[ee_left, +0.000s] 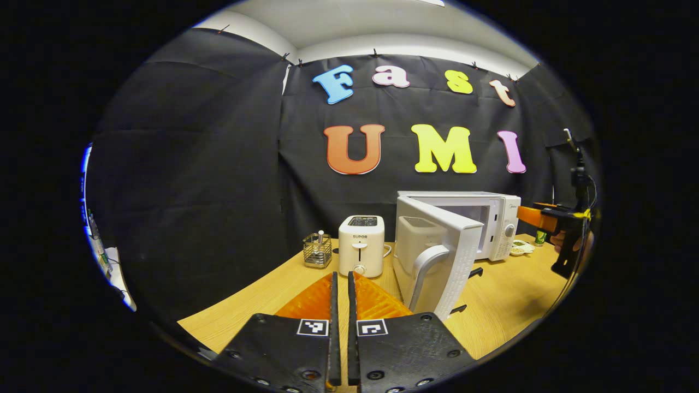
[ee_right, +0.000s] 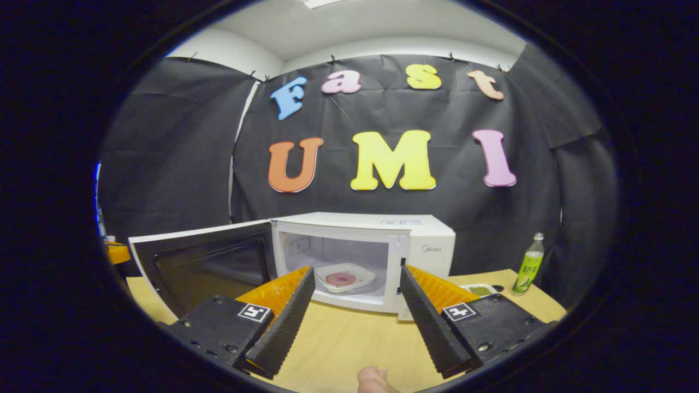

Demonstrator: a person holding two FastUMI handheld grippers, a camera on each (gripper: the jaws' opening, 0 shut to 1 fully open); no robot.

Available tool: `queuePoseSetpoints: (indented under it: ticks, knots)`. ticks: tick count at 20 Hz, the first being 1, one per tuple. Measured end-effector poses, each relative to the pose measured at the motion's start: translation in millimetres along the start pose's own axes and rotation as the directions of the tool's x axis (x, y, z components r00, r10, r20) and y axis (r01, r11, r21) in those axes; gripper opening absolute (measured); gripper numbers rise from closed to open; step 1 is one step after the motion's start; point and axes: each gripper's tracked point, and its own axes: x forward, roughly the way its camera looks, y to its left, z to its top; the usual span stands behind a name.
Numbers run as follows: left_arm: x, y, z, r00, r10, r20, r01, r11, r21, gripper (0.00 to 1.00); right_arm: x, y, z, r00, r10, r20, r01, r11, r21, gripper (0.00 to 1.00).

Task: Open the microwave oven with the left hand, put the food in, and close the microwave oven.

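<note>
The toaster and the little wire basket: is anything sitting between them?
No. In the left gripper view the wire basket stands just left of the toaster, with bare wooden table between them.

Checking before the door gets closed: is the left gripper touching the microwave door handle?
Apart. In the left gripper view, the left gripper has its fingers shut on nothing, with bare table between them and the door handle.

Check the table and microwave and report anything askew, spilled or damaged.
Nothing stands out. The microwave sits with its door swung wide open and a plate lying flat inside. The toaster and bottle stand upright on the table, and no spill shows.
</note>
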Motion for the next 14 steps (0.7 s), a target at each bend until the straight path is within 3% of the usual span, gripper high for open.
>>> queuePoseSetpoints:
  ticks: [1, 5, 6, 14]
  knots:
    - [6.4, -0.9, -2.9, 1.000, -0.011, 0.002, 0.011, 1.000, -0.010, 0.00, -16.1, -3.8, 6.4, 1.000, 0.007, 0.004, -0.007, 1.000, -0.002, 1.00]
    - [22.9, -24.1, -8.1, 0.993, -0.117, 0.023, 0.118, 0.991, -0.069, 0.00, -73.5, -34.3, 30.8, 0.999, -0.028, -0.017, 0.028, 0.999, -0.038, 0.99]
    - [26.9, -26.1, -10.1, 0.993, -0.117, 0.027, 0.118, 0.991, -0.069, 0.00, -85.7, -43.4, 35.9, 0.999, -0.047, -0.020, 0.046, 0.998, -0.045, 0.92]
    - [29.4, -75.9, -28.8, 0.975, -0.222, -0.006, 0.222, 0.975, -0.024, 0.00, -133.4, -93.8, 70.3, 0.993, -0.121, -0.001, 0.121, 0.992, -0.045, 0.92]
